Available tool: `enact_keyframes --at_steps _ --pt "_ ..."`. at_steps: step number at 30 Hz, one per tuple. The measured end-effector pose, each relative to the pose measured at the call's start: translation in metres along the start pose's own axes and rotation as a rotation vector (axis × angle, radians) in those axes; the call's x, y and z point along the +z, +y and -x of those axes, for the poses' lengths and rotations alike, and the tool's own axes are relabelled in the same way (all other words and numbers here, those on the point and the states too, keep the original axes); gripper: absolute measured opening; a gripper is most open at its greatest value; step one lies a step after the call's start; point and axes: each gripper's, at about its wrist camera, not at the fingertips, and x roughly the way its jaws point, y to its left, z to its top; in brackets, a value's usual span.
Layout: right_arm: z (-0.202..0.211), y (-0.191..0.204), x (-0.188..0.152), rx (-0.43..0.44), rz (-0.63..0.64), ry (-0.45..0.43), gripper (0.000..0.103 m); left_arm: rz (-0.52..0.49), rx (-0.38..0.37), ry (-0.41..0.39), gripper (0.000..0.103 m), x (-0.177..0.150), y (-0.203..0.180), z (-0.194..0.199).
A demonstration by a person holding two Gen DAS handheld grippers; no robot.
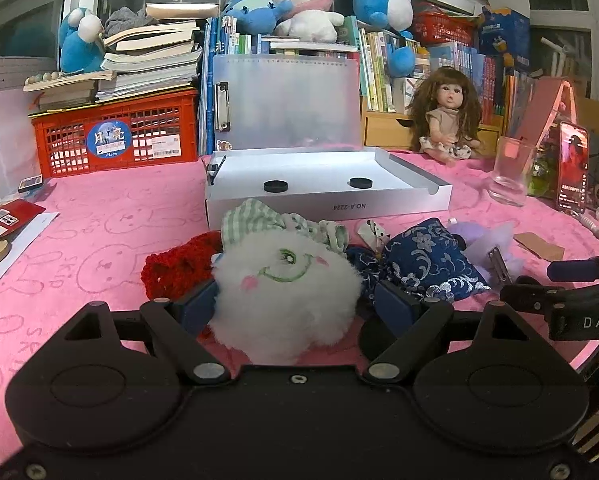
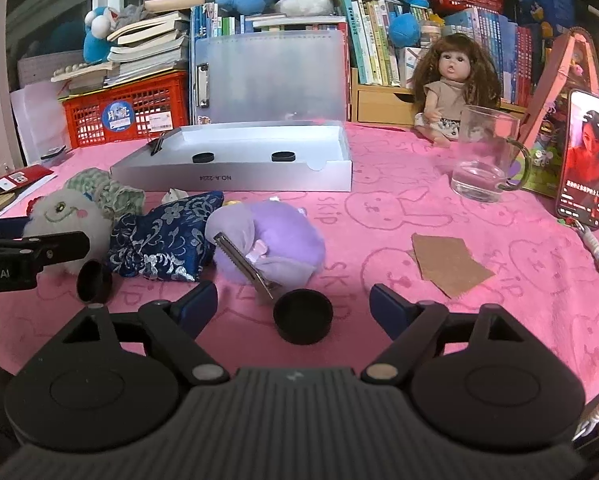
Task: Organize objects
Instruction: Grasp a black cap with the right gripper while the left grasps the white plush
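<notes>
Through the left wrist view, the left claw [image 1: 287, 304] is standing released around a fluffy white plush face [image 1: 285, 284] with green stitched eyes and a striped green cap; its blue pads are flanking the fur without clearly pressing it, so this looks like the lining-up step before a pickup. The plush is lying on the pink bunny-print cloth [image 1: 99, 248] covering the bench, near its front edge, with a red knitted piece [image 1: 177, 266] at its left and a glossy blue brocade pouch [image 1: 427, 264] at its right. Behind them an open, shallow white cardboard box [image 1: 327, 196] is sitting mid-bench, already holding two flat black caps [image 1: 275, 186]. Through the right wrist view, the right claw [image 2: 293, 306] is also hanging released, straddling a round black cap [image 2: 302, 316] lying on the cloth just in front of a soft purple plush [image 2: 275, 240] with a metal hair clip. Judging by the task, the next move is calling for each claw to clench on its item, then lift it toward the box.
</notes>
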Motion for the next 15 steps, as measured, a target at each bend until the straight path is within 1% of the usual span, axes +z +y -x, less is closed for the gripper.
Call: enact_keyframes --at_steps 5,7,10,15 --pt "0.000 0.003 -0.002 -0.014 0.014 0.000 0.083 -0.005 0.025 0.007 0.085 0.001 -0.004 -0.005" --pt "0.000 0.004 -0.003 -0.020 0.020 -0.003 0.078 -0.002 0.035 0.010 0.084 0.001 -0.005 -0.007" --pt "0.001 0.005 -0.004 -0.031 0.026 -0.002 0.074 -0.003 0.042 0.014 0.084 0.002 -0.006 -0.008" --pt "0.000 0.004 -0.005 -0.028 0.022 0.005 0.070 -0.014 0.059 0.021 0.084 0.001 -0.009 -0.012"
